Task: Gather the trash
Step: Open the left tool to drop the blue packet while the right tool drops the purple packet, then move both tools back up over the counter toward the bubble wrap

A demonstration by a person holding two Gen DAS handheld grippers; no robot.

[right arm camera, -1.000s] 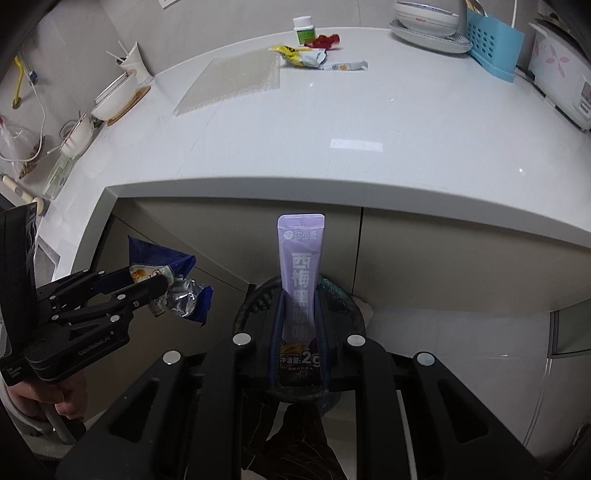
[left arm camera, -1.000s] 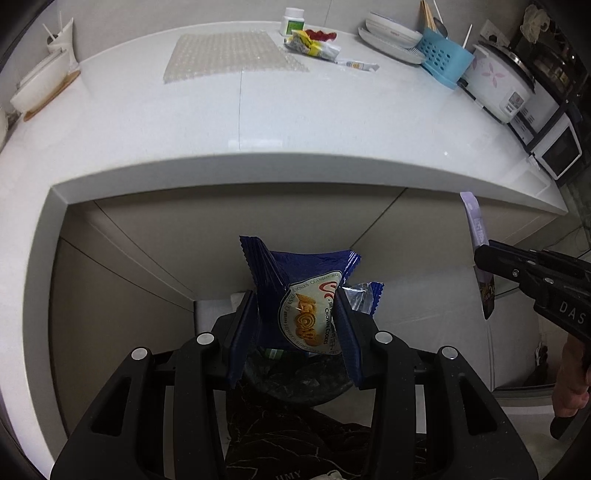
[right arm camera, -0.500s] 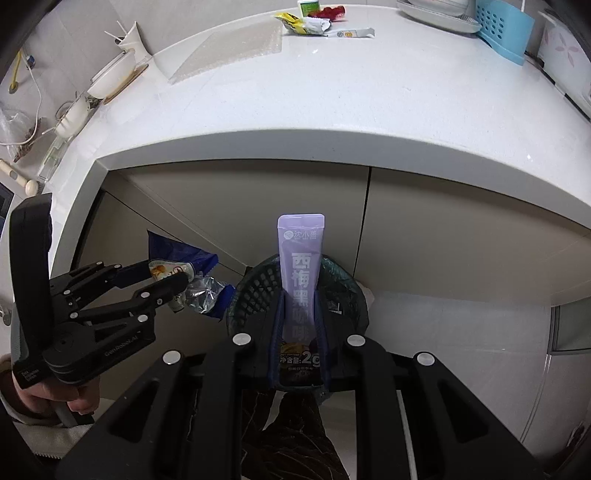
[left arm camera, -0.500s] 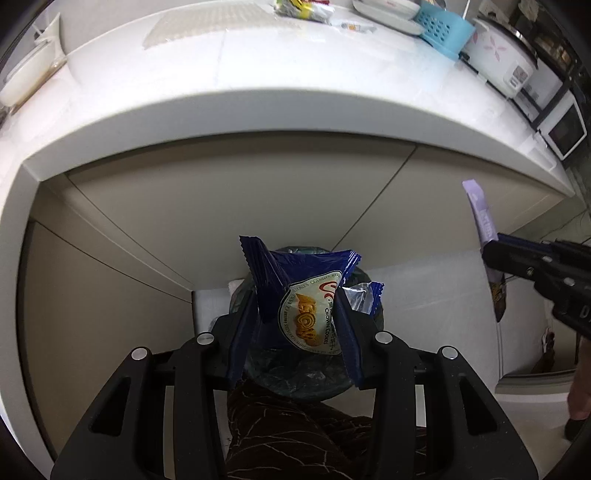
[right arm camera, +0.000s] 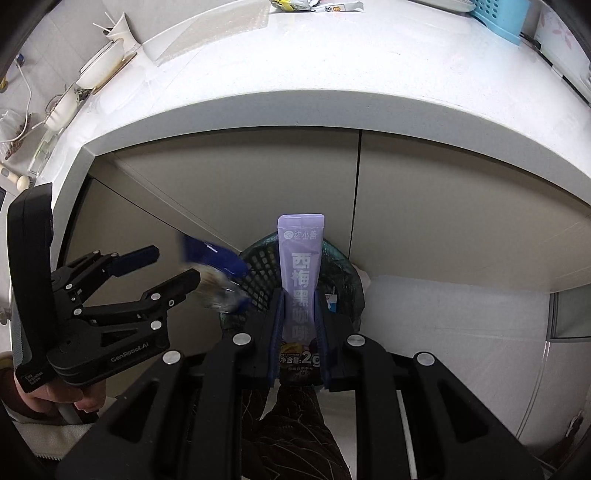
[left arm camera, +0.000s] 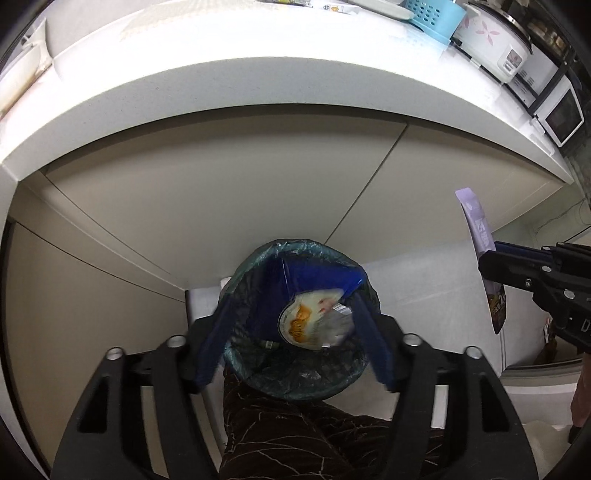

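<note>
- My left gripper (left arm camera: 291, 332) points steeply down over the trash bin (left arm camera: 295, 384), and its jaws are opening; the blue pads (left arm camera: 207, 354) stand well apart, at about 8 and 4 o'clock of the bin's mouth.
- The blue snack wrapper (left arm camera: 310, 295) sits between those pads but neither pad presses on it; it looks blurred and loose, so I count it as released. In the left wrist view it lies over the bin's opening, toward the 12 o'clock part of the rim.
- In the right wrist view the same wrapper (right arm camera: 218, 273) is a blue and silver smear just off the left gripper's (right arm camera: 177, 262) fingertips, at the bin's (right arm camera: 266, 258) 9 o'clock edge. I cannot tell whether it touches the rim.
- My right gripper (right arm camera: 299, 325) is clenched on the purple sachet (right arm camera: 301, 266), which stands upright between the pads, its top end pointing to 12 o'clock above the bin.
- In the left wrist view the sachet (left arm camera: 480, 236) and the right gripper (left arm camera: 495, 266) are at 3 o'clock, well apart from the bin.
- The bin is a dark mesh basket lined with a greenish bag, standing on the floor in front of beige cabinet doors (right arm camera: 221, 192) under the white counter (left arm camera: 258, 74).
- More wrappers (right arm camera: 317, 4) lie on the counter at 12 o'clock, far from both grippers.
- A hand (right arm camera: 55, 395) holds the left gripper's handle at 8 o'clock of the right wrist view.
</note>
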